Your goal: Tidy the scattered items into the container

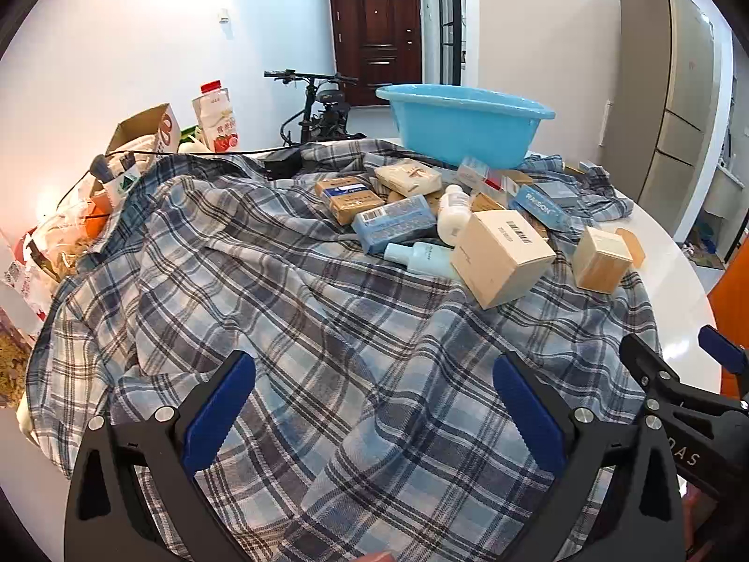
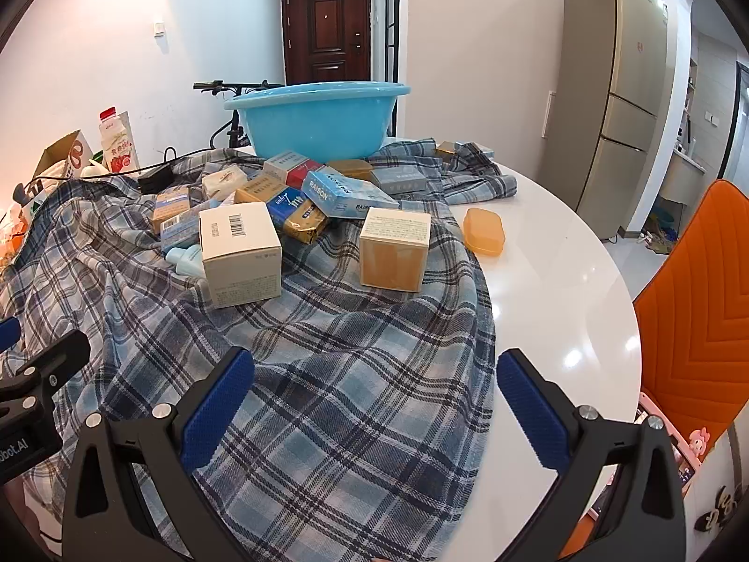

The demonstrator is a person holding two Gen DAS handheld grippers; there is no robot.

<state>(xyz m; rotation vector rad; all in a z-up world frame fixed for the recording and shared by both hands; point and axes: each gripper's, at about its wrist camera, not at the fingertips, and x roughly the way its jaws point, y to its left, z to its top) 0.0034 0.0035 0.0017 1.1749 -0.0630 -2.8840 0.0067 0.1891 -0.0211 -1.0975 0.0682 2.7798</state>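
A blue plastic basin [image 1: 463, 124] [image 2: 320, 119] stands at the far side of a white round table [image 2: 561, 281], on a plaid cloth [image 1: 304, 309] [image 2: 337, 374]. In front of it lie several small boxes and bottles: a cream box [image 1: 503, 257] [image 2: 241, 253], a tan box [image 1: 601, 260] [image 2: 393, 248], a blue RAISON box [image 2: 344, 194], a white bottle [image 1: 453, 215], a pale blue bottle [image 1: 421, 257]. An orange soap case [image 2: 484, 232] rests on the bare table. My left gripper [image 1: 374, 414] and right gripper [image 2: 374, 410] hover open over the near cloth, holding nothing.
Cartons, a drink bottle [image 1: 216, 114] and bags crowd the table's left side. An orange chair [image 2: 693, 328] stands at the right edge. A bicycle [image 1: 318, 107] and a brown door [image 1: 377, 37] are behind; a fridge [image 2: 613, 98] is at the right.
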